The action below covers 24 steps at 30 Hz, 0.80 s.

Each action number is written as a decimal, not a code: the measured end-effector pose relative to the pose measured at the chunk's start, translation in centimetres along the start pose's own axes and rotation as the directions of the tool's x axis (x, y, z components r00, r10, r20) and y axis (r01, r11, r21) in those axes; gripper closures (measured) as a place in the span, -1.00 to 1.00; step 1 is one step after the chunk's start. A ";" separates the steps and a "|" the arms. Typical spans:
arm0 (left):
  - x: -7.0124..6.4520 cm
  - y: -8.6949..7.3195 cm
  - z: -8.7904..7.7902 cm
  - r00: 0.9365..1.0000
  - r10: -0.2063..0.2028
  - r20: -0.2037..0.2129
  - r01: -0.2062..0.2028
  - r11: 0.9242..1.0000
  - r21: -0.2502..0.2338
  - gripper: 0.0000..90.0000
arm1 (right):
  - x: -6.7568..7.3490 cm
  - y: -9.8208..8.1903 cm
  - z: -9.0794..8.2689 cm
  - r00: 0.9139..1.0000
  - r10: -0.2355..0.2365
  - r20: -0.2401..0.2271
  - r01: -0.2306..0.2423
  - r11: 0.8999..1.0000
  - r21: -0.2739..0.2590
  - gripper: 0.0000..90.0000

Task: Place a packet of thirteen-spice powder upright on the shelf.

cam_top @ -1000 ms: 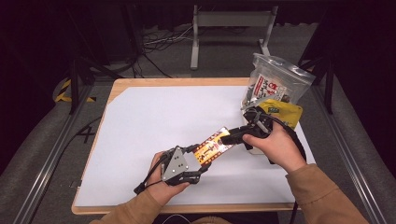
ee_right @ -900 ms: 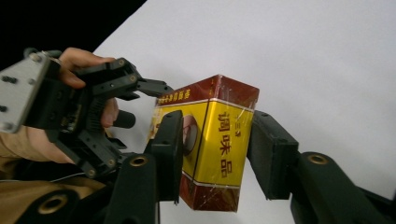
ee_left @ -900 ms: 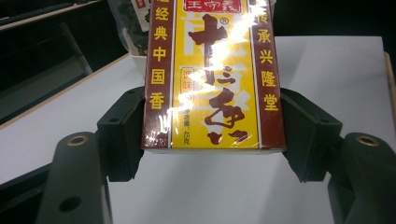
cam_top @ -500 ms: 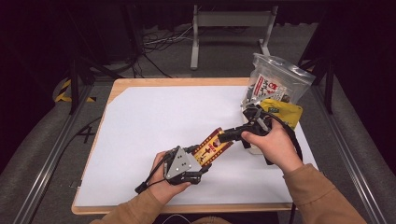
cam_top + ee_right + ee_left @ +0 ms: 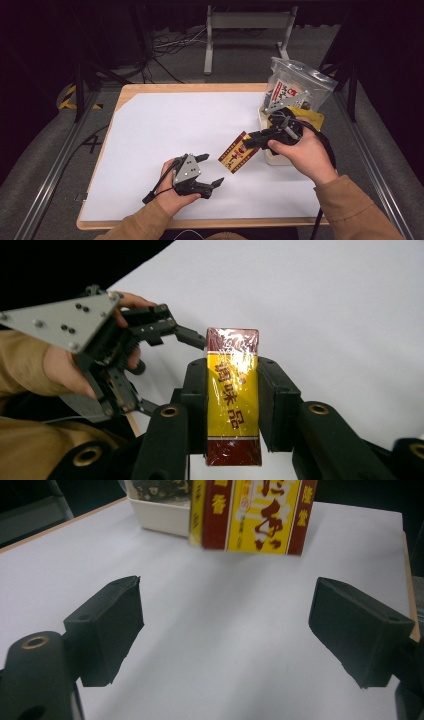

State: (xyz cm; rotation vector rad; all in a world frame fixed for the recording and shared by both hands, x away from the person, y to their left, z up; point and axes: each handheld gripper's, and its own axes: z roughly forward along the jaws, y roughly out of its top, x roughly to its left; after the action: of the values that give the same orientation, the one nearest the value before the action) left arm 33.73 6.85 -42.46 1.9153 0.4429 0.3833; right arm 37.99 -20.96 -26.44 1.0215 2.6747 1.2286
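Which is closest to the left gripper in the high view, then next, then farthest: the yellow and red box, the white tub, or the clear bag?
1. Yellow and red box, just right of the left gripper, held up.
2. White tub, farther right.
3. Clear bag, back right corner.

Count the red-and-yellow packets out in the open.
1. The red-and-yellow packet is clamped in the right gripper, above the white sheet. More may be hidden in the clear bag behind.
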 end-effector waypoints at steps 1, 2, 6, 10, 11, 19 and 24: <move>0.1 0.0 -0.1 1.000 -0.005 -0.004 0.005 1.000 -0.003 -0.67 | -0.1 0.0 -0.4 1.000 -0.024 0.014 0.024 1.000 0.000 0.53; 0.3 0.0 -0.3 1.000 -0.009 -0.006 0.008 1.000 -0.005 -0.67 | -0.1 0.0 -0.6 0.999 -0.042 0.029 0.042 0.999 0.005 0.53; 1.0 -0.1 -1.0 0.999 -0.026 -0.027 0.026 1.000 -0.016 -0.67 | -0.2 0.1 -1.5 0.993 -0.097 0.069 0.095 0.995 0.028 0.53; 1.7 -0.3 -1.9 0.997 -0.047 -0.055 0.045 0.999 -0.026 -0.67 | -0.5 0.2 -2.8 0.985 -0.143 0.097 0.140 0.989 0.038 0.53; 1.9 -0.3 -2.1 0.997 -0.046 -0.064 0.045 0.999 -0.028 -0.67 | -0.6 0.2 -3.2 0.983 -0.154 0.101 0.150 0.988 0.042 0.53; 3.2 -0.8 -4.3 0.989 -0.084 -0.118 0.080 0.996 -0.042 -0.67 | -1.1 0.5 -5.4 0.964 -0.226 0.144 0.218 0.974 0.067 0.53; 4.0 -1.1 -5.5 0.984 -0.099 -0.147 0.094 0.995 -0.046 -0.66 | -1.5 0.7 -6.3 0.947 -0.270 0.172 0.256 0.961 0.101 0.53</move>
State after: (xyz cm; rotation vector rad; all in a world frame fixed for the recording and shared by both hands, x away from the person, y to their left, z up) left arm 34.57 13.60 -41.17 1.8264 0.6205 0.4702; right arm 37.77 -25.71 -21.96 0.7128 2.6241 0.9382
